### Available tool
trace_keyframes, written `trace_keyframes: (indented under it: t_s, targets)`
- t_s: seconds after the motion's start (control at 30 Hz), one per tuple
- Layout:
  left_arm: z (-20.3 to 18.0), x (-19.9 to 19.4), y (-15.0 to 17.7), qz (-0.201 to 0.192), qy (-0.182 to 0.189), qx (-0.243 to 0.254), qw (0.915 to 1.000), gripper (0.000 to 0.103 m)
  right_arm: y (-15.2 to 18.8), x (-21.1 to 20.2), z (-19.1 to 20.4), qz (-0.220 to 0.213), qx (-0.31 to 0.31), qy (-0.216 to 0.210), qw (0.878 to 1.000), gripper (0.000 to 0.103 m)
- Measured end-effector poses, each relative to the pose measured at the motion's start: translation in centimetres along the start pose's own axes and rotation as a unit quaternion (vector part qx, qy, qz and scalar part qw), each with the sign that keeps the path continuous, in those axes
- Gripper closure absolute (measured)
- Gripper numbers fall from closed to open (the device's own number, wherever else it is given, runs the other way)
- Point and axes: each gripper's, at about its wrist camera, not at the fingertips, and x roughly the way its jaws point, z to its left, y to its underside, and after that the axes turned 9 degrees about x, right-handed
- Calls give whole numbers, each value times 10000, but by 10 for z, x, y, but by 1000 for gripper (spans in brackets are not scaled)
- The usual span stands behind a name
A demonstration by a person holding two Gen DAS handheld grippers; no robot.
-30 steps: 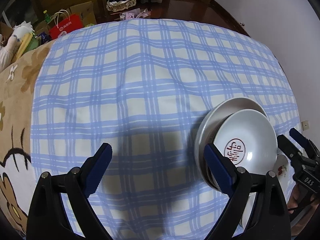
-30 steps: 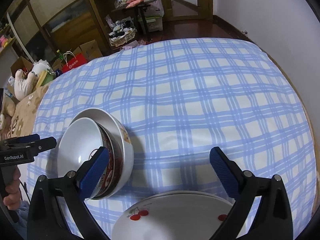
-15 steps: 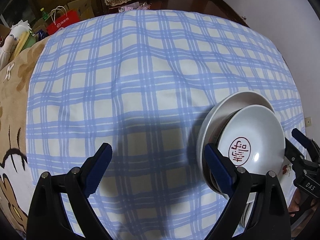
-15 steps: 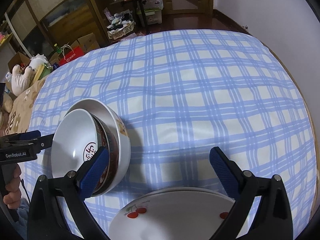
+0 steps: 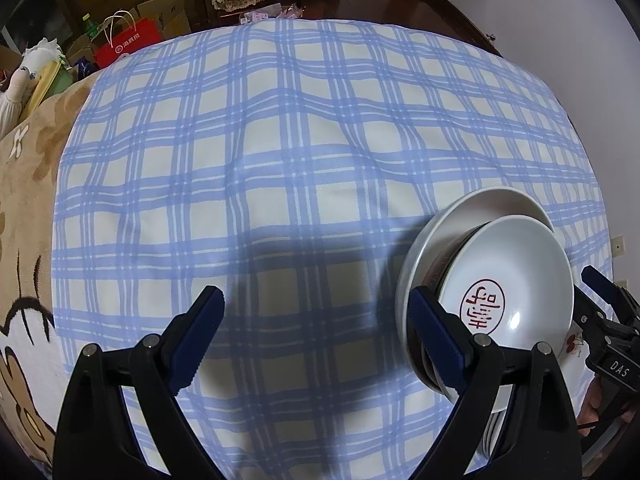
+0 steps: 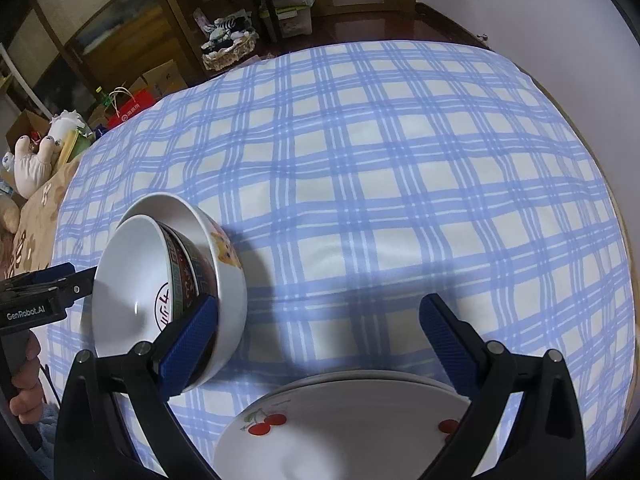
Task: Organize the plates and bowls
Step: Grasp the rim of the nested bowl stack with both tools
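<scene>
Two nested bowls lie on the blue checked cloth (image 5: 280, 160). The inner white bowl (image 5: 508, 280) has a red seal mark and a dark patterned outside; it sits tilted in a larger white bowl (image 5: 448, 224). Both show in the right wrist view, inner bowl (image 6: 132, 276), outer bowl (image 6: 224, 252). A stack of white plates with cherries (image 6: 344, 428) lies beside them, just under my right gripper (image 6: 318, 338). My left gripper (image 5: 316, 336) is open and empty, its right finger beside the bowls. My right gripper is open and empty, its left finger by the outer bowl.
The cloth covers a round table, with bare cloth (image 6: 380, 184) beyond the dishes. A tan cartoon blanket (image 5: 24, 208) lies at the left. Shelves, boxes, a red bag (image 5: 128, 40) and a basket stand past the far edge. A white wall is on the right.
Both grippers shifted slightly with their views; the bowls now sit a little lower and nearer in the left wrist view. Both grippers stay open. The dishes have not moved.
</scene>
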Motion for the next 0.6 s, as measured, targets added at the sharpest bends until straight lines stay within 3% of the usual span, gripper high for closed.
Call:
trace_keyframes:
  t_s: [0.2, 0.37, 0.5, 0.6]
  targets:
    - [1, 2, -1, 2, -21, 26, 10000, 11, 1, -1, 2, 1, 114, 134, 9998, 0]
    - [5, 5, -2, 12, 20, 1, 10000, 11, 3, 2, -2, 73, 297, -3, 9995, 1]
    - [8, 8, -3, 1, 72, 5, 10000, 11, 6, 6, -2, 261, 337, -392, 9983, 29]
    - [2, 6, -2, -46, 208, 24, 9998, 21, 8, 4, 5, 201, 275, -354, 9988, 40]
